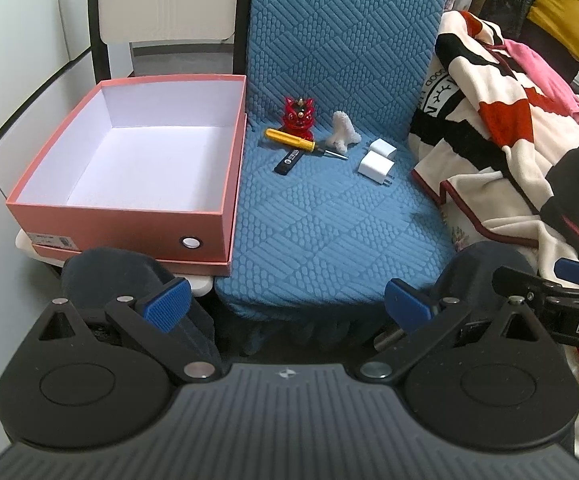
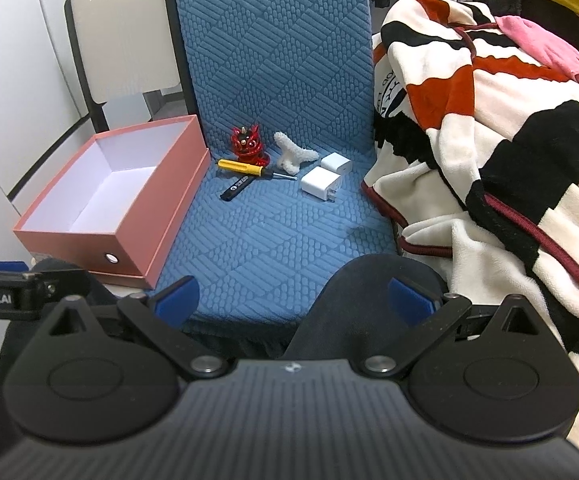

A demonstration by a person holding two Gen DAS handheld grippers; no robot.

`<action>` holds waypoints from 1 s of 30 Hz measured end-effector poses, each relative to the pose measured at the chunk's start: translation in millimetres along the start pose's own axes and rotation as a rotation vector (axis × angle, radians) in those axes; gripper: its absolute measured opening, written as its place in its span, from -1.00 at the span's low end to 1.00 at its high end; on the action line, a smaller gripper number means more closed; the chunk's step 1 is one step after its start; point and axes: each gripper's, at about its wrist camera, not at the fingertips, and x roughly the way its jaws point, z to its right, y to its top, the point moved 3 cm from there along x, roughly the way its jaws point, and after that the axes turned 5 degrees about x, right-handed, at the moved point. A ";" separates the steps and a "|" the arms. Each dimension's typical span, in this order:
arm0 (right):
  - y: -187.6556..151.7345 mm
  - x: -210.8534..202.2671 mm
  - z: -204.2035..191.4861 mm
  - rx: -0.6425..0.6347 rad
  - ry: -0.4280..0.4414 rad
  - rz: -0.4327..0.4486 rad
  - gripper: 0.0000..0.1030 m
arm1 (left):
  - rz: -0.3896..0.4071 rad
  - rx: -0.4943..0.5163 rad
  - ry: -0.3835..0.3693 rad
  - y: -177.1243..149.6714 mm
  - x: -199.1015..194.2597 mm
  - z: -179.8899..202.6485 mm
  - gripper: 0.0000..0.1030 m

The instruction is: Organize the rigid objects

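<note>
On the blue chair cushion lie a red lion figurine, a yellow screwdriver, a black stick, a white coral piece and two white chargers. They also show in the right wrist view: figurine, screwdriver, stick, coral, chargers. An empty pink box stands left of them. My left gripper and right gripper are open and empty, held near the seat's front edge, far from the objects.
A striped blanket is piled on the right beside the cushion. A white chair back stands behind the box. White cabinet doors are on the left. My dark knee sits under the right gripper.
</note>
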 end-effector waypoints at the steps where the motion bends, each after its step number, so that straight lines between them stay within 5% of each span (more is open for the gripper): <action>1: 0.0 -0.1 0.2 0.002 0.001 0.000 1.00 | 0.000 0.002 0.000 0.3 0.3 1.0 1.00; 17: 0.7 12.2 2.4 0.005 0.005 -0.018 1.00 | 0.013 0.007 -0.032 5.9 16.4 -4.7 1.00; 30: 9.6 67.6 25.3 0.073 0.002 0.024 0.92 | 0.046 0.171 -0.053 19.2 92.8 36.2 1.00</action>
